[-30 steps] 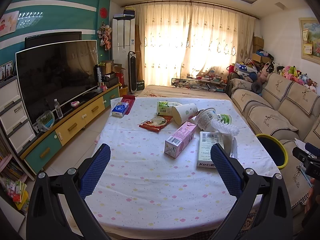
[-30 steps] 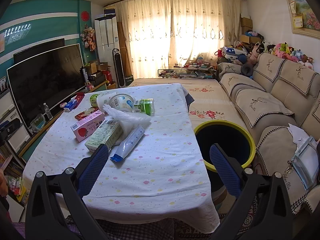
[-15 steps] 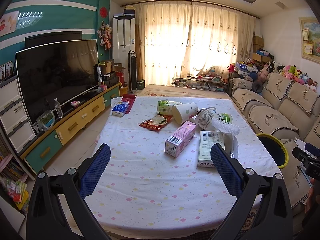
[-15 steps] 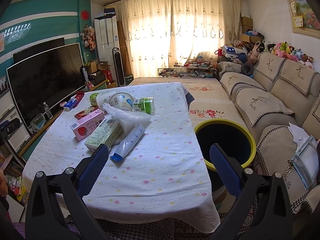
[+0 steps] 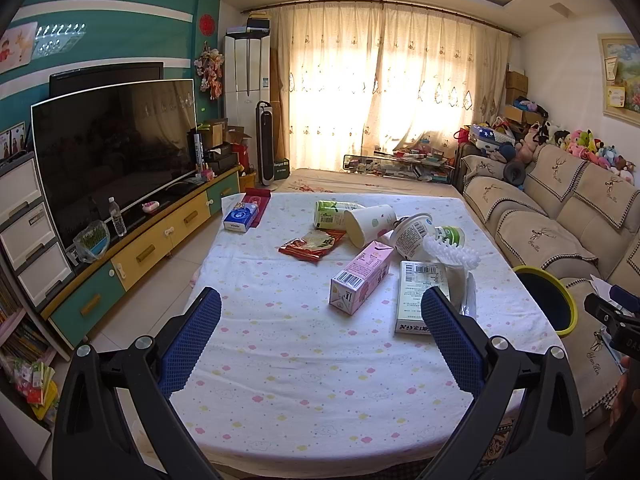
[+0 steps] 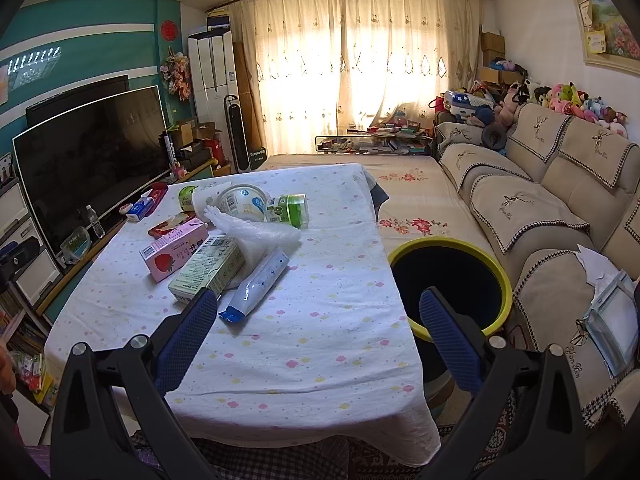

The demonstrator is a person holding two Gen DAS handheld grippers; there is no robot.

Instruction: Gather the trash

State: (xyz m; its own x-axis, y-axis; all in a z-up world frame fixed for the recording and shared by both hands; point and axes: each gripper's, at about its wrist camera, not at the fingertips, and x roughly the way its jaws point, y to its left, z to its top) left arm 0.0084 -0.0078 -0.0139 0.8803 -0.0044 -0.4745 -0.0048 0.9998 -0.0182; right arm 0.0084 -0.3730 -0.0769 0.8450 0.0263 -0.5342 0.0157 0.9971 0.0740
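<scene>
Nothing shifting since a second ago: both views holding steady, litter lying as before.

Left gripper (image 5: 320, 312): hovering above the near end of the table (image 5: 304, 392), jaws spread wide, gripping nothing. Likely waiting to choose a first piece.

Litter, left to right in the left view:
- tissue pack (image 5: 241, 218), lying at the far left corner, well apart from the rest; possibly not rubbish.
- red wrapper (image 5: 312, 245), lying flat, mid-table.
- green can (image 5: 330, 214) and paper cup (image 5: 370, 224), tipped over, touching.
- pink carton (image 5: 360, 278), lying on its side, nearest the left gripper and straight ahead of it.
- pale green box (image 5: 418, 298), lying just beside the pink carton, partly hidden behind the right-hand finger.
- noodle tub (image 5: 412, 236) and white foam net (image 5: 452, 254), bunching together at the right.

Right gripper (image 6: 318, 318): also gaping fully, carrying nothing, straddling the table edge and the bin (image 6: 502, 276).
- blue tube (image 6: 256, 286), lying just ahead of its left finger, closest pick.
- bin standing on the floor just beside the table, open, apparently placed for easy dropping.

Collecting not yet begun, judging by the untouched pile.
</scene>
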